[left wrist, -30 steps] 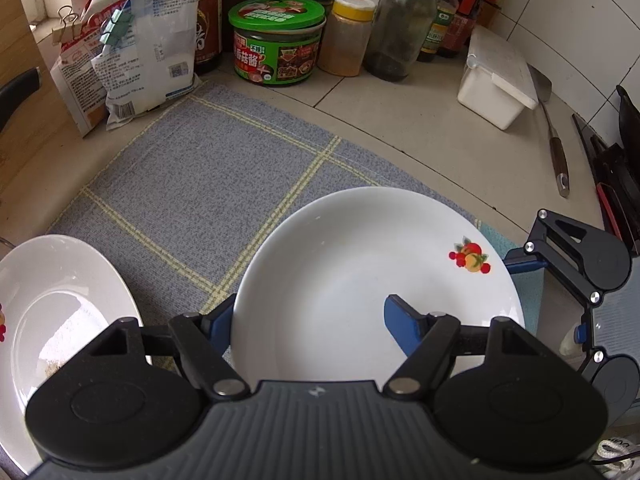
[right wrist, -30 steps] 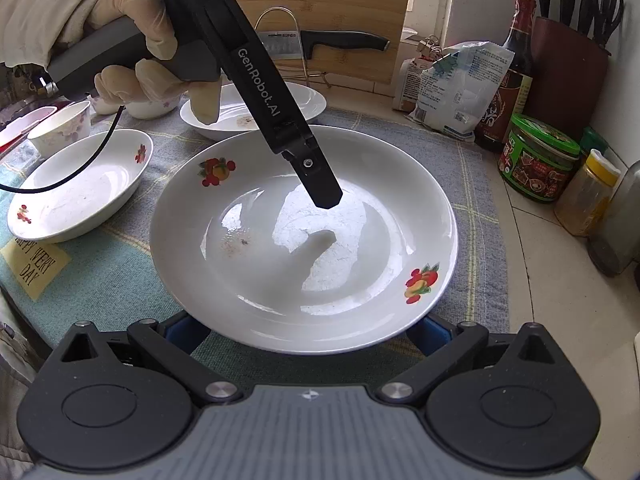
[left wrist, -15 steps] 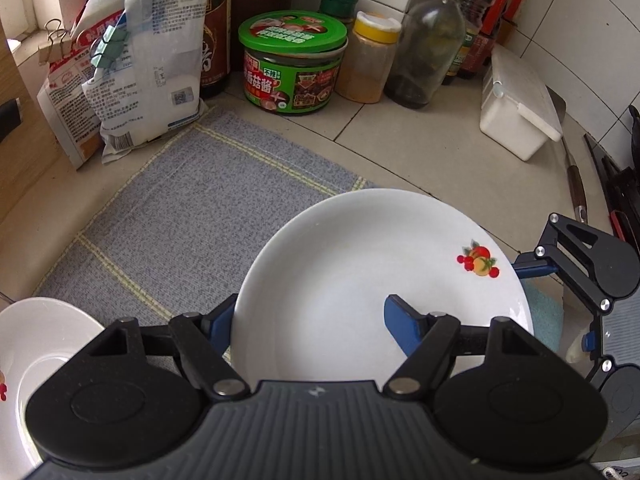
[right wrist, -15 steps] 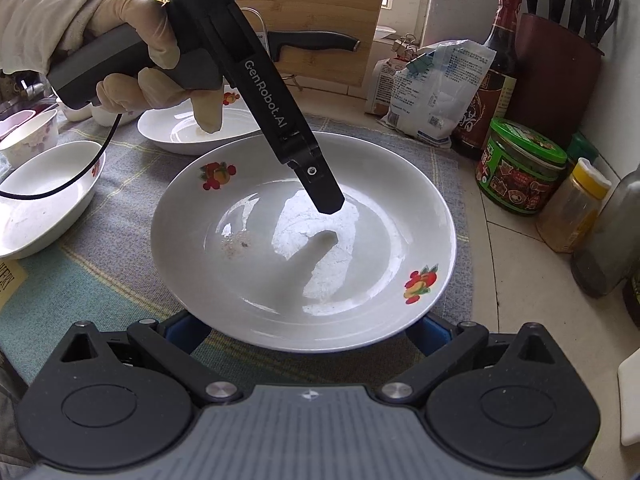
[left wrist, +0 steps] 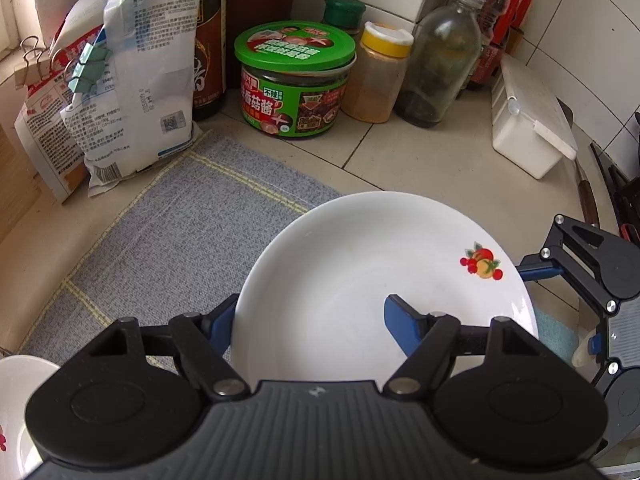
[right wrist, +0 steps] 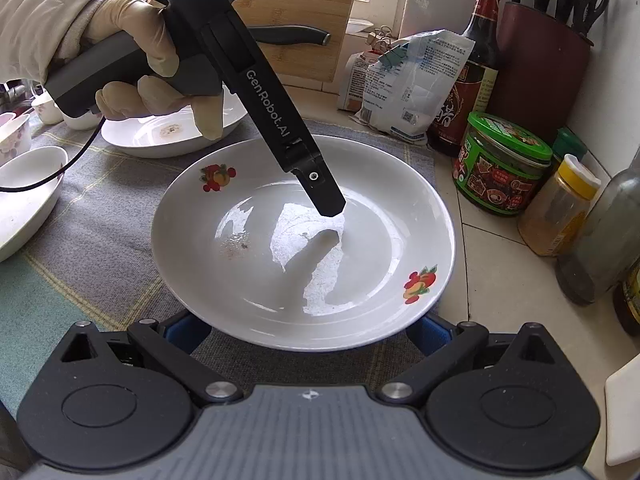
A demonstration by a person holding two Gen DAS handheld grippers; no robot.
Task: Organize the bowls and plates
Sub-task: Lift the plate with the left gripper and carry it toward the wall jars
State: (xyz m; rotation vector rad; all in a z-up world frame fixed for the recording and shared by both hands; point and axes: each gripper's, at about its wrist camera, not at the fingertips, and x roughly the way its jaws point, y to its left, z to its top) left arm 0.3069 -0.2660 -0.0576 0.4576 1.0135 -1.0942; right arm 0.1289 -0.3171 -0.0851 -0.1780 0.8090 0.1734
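A white plate (left wrist: pixel 360 280) with fruit decals hangs just above the grey mat (left wrist: pixel 168 240). My left gripper (left wrist: pixel 312 320) is shut on its rim, one blue finger inside the dish and the other outside, under the edge. From the right wrist view that plate (right wrist: pixel 280 272) fills the middle, and the left gripper's upper finger (right wrist: pixel 320 188) rests in it, held by a gloved hand (right wrist: pixel 132 32). My right gripper (right wrist: pixel 308 332) stands open, both blue fingers spread wide below the plate's near rim; whether they touch it is unclear.
A second white plate (right wrist: pixel 172 136) and an oval bowl (right wrist: pixel 24 192) sit on the mat to the left, with small bowls (right wrist: pixel 12 140) behind. A green-lidded jar (left wrist: pixel 294 84), bottles, bags and a white box (left wrist: pixel 528 128) line the counter's back.
Both grippers and the plate have moved together toward the jars and bottles at the mat's end. The other plate has slid almost out of the left wrist view.
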